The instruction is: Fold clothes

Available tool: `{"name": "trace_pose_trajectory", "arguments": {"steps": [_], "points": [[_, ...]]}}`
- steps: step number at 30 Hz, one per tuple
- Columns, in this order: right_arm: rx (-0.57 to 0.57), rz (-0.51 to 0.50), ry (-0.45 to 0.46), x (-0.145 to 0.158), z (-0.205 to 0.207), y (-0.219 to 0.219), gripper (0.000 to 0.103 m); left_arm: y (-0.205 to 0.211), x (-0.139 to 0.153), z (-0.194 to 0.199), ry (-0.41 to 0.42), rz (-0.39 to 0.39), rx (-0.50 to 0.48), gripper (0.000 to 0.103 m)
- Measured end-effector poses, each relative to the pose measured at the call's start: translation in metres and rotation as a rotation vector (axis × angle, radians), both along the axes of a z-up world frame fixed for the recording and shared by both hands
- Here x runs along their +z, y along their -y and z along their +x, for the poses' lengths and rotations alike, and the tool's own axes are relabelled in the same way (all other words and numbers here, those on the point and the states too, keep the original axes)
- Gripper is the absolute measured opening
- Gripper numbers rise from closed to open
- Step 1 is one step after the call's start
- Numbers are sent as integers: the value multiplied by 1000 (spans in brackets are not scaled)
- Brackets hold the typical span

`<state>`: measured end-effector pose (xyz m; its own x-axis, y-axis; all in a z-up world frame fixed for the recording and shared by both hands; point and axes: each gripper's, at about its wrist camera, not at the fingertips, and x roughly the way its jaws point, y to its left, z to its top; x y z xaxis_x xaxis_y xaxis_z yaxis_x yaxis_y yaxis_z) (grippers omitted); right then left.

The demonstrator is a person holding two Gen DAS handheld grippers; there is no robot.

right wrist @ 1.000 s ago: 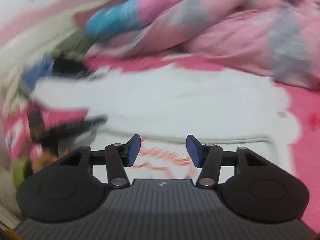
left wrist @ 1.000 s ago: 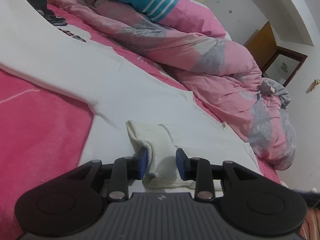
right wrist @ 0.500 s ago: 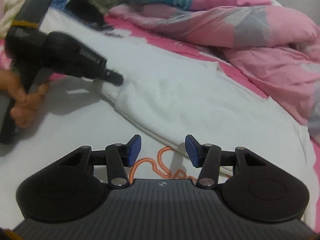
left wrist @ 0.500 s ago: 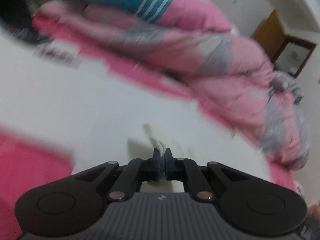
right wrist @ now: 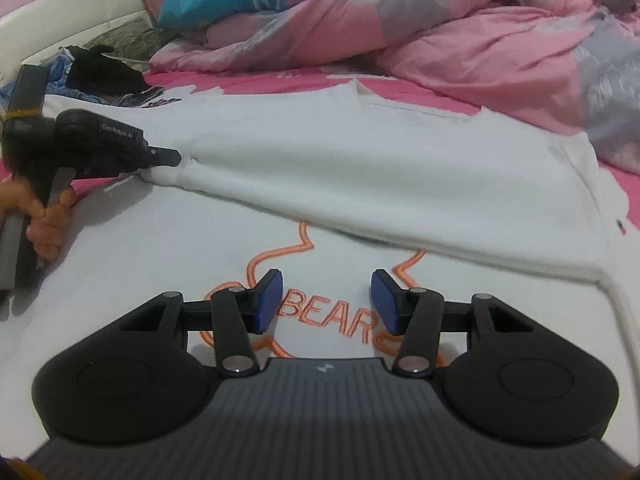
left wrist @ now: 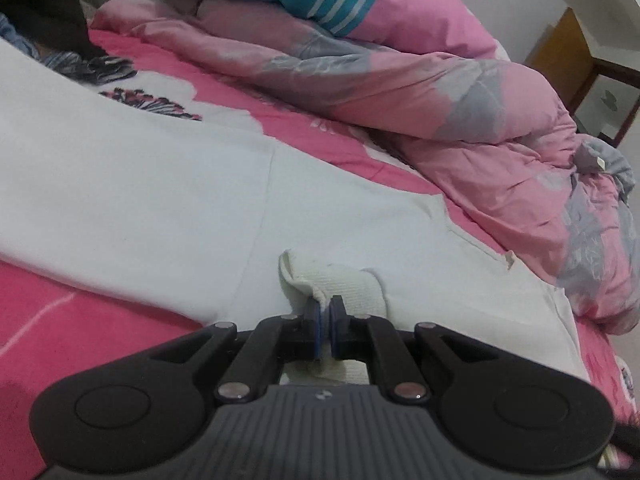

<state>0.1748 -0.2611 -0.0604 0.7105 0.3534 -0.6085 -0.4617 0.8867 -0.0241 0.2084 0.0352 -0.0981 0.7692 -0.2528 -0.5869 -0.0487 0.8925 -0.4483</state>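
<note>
White sweatshirt [right wrist: 360,152] cuff [left wrist: 336,280] pinched by left gripper [left wrist: 325,328]

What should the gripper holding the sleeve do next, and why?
Probably carry the cuff a little further across the white sweatshirt and lay it flat there. The left gripper is shut on the ribbed cuff, and the sleeve already lies folded over the body above the orange bear print. The right gripper hangs open over the print, holding nothing.

White sweatshirt [right wrist: 360,160] with orange BEAR lettering [right wrist: 328,316], pink bedsheet [left wrist: 80,340], pink-and-grey quilt [left wrist: 460,100].
</note>
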Motion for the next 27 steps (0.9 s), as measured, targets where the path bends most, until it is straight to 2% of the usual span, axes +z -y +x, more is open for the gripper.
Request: {"name": "trace_pose_trajectory", "arguments": {"steps": [4, 8, 10, 14, 16, 18, 22, 23, 25, 27], "points": [[55, -19, 25, 16, 21, -5, 49, -2, 1, -7, 5, -33, -4, 5], [113, -43, 44, 30, 47, -10, 51, 5, -2, -19, 34, 24, -16, 7], [168, -65, 6, 27, 84, -19, 51, 9, -2, -22, 48, 52, -18, 7], [327, -140, -98, 10, 133, -47, 51, 7, -5, -22, 57, 37, -18, 8], [401, -199, -123, 1, 144, -63, 51, 5, -6, -23, 60, 27, -18, 8], [465, -208, -159, -4, 150, -75, 52, 6, -6, -23, 66, 28, -18, 8], [517, -299, -207, -21, 150, -94, 53, 6, -7, -24, 72, 25, -18, 9], [516, -292, -207, -19, 147, -95, 50, 6, -6, -24, 75, 25, -18, 8], [510, -289, -192, -16, 140, -98, 4, 7, -4, -23, 75, 30, -18, 8], [497, -320, -128, -12, 125, -100, 2, 9, -1, -19, 74, 37, -19, 8]]}}
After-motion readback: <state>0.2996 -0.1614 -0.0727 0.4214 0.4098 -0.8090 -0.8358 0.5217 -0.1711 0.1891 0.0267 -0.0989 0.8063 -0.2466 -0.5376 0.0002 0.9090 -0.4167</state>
